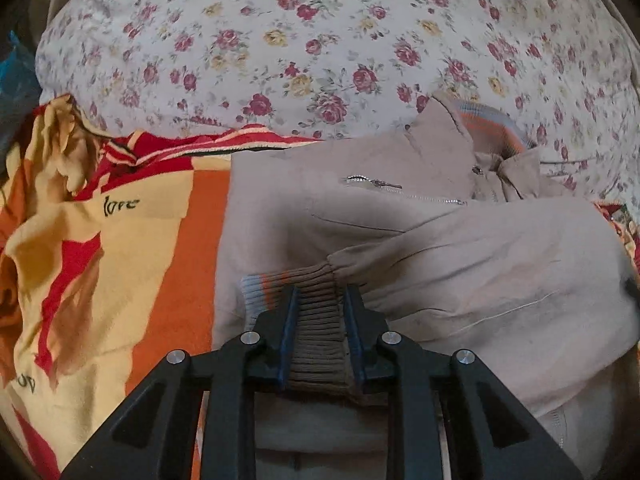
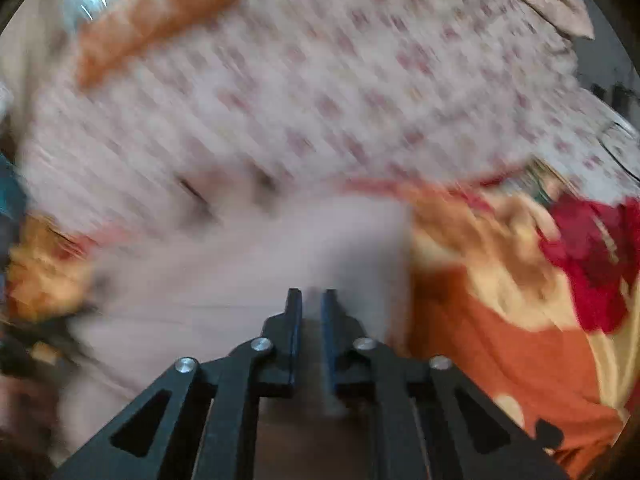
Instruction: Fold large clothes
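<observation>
A beige zip-up jacket [image 1: 320, 216] lies on the bed, its striped collar [image 1: 492, 124] at the far right and its sleeve folded across the front. My left gripper [image 1: 323, 292] is shut on the sleeve's brown ribbed cuff [image 1: 316, 320], which fills the gap between the two fingers. The right wrist view is heavily blurred. There my right gripper [image 2: 311, 294] hovers over the jacket's pale cloth [image 2: 240, 272] with its jaws nearly together. I cannot tell whether any fabric is caught between them.
An orange, yellow and red blanket [image 1: 120, 240] lies under the jacket and spreads to both sides [image 2: 500, 320]. Beyond it stretches a white sheet with a rose print [image 1: 320, 40]. A red cloth [image 2: 600, 248] is bunched at the right.
</observation>
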Motion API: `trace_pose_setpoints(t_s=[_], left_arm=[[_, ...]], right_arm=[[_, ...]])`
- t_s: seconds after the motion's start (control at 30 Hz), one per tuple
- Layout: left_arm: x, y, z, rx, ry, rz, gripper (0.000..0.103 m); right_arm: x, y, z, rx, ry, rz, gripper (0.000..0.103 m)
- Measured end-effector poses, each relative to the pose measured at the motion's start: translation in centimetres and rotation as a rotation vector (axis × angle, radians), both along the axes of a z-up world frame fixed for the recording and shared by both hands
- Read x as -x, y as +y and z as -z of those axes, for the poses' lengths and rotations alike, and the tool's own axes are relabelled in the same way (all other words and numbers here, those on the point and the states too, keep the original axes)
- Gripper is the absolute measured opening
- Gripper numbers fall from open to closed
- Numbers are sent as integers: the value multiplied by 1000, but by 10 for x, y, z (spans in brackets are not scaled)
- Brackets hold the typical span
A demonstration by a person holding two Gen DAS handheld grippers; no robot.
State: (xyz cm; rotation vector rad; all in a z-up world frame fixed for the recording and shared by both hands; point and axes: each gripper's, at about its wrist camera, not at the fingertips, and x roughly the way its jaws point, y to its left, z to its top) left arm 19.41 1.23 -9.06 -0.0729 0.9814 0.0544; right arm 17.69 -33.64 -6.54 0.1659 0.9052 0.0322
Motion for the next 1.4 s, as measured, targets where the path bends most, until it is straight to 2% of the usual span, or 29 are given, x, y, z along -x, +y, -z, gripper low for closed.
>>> trace_pose_setpoints(t_s=[0.03,0.07,0.17,0.23,0.3,0.37,0.4,0.47,0.53,0.57,0.63,0.67,0.7,0.73,0.77,0.87,0.9,1.0,1.2,1.4], left_arm=[[0,-3,0,8,1,14,19],[-1,-7,-1,2,3,17,19],[-5,-14,-2,-29,15,7,20],[-5,-7,-8,14,8,-24,20],[1,3,-22,98,-53,-63,20],[7,6,-39,122,-142,-73,20],[9,4,-50,128,-209,-69,20],[9,1,-58,136,-264,-65,33],[2,-1,-56,124,-286,-76,35],[-2,-3,-53,114,-270,-70,35],[-14,-7,-37,102,-170,-52,35],[-17,-8,-28,105,-125,-49,35],[-25,-8,-14,109,-46,-48,35],[-29,-8,-5,100,-1,-51,35],[-29,-9,0,84,11,-48,35],[-32,-18,2,37,7,-16,36],[-33,-22,4,14,10,-17,37],[-35,-25,5,-1,12,-25,40],[-40,-17,8,51,20,-43,46],[-40,-24,9,23,19,-51,48]], right_arm=[[6,-7,16,-4,27,19,0],[12,-12,24,-14,10,15,0],[15,-8,17,2,-7,6,0],[19,-14,12,-65,-41,13,0],[23,-26,-7,-142,-118,55,0],[20,-27,-31,-112,-183,81,0],[14,-24,-41,-95,-196,81,0],[-11,-14,-60,-36,-192,68,0],[-41,-8,-69,-22,-174,54,1],[-60,-4,-67,-13,-138,46,2],[-85,-4,-54,-17,-82,56,2],[-98,-3,-42,-22,-42,38,2],[-108,-3,-28,-24,-15,35,2],[-111,-7,-17,-20,-6,38,2],[-116,-10,-2,-16,17,30,2],[-123,-21,48,-22,141,29,3],[-121,-27,55,-78,132,43,3],[-120,-37,57,-149,117,66,2],[-128,-29,61,-114,119,63,2],[-133,-20,62,-96,123,64,2]])
